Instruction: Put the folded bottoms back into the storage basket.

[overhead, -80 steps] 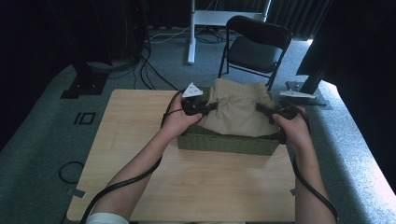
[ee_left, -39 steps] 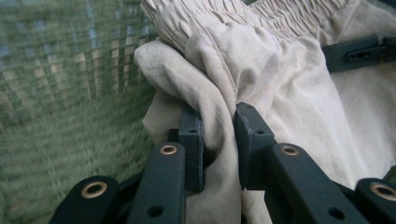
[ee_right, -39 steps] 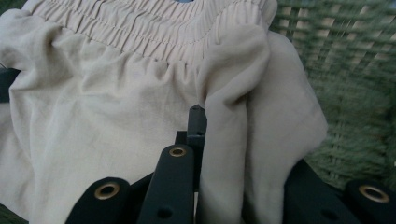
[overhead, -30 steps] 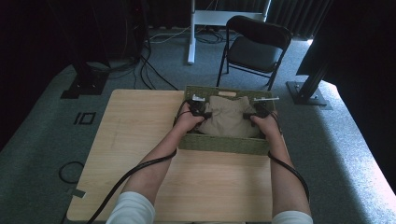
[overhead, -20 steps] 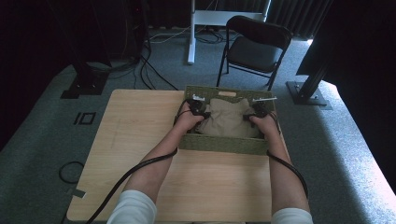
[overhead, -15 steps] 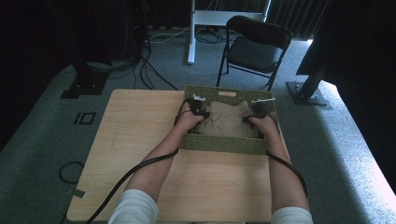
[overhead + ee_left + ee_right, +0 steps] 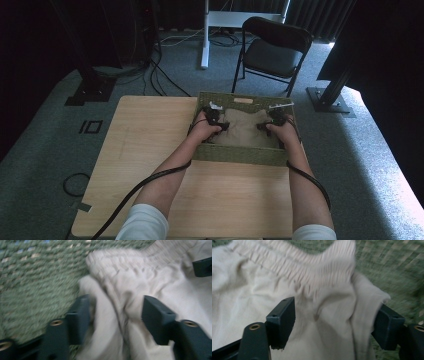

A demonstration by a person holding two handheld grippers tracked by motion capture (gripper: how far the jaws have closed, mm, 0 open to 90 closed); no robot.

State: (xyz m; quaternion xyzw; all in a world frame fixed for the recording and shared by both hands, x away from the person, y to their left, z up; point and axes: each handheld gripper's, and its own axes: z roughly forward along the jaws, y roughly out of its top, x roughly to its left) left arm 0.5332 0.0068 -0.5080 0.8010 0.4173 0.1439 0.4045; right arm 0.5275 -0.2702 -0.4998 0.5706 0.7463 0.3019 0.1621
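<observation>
Beige crumpled cloth garment with gathered elastic band (image 7: pixel 243 131) lies inside green woven rectangular basket (image 7: pixel 240 156) at far edge of light wooden table (image 7: pixel 145 150). Left gripper (image 7: pixel 112 315) jaws spread apart, fabric fold bunched between them, not clamped. Right gripper (image 7: pixel 334 320) likewise parted around fold near basket wall. Step judged: releasing garment into basket. Next move calls for lifting both grippers straight up, clear of loose cloth, without snagging.
</observation>
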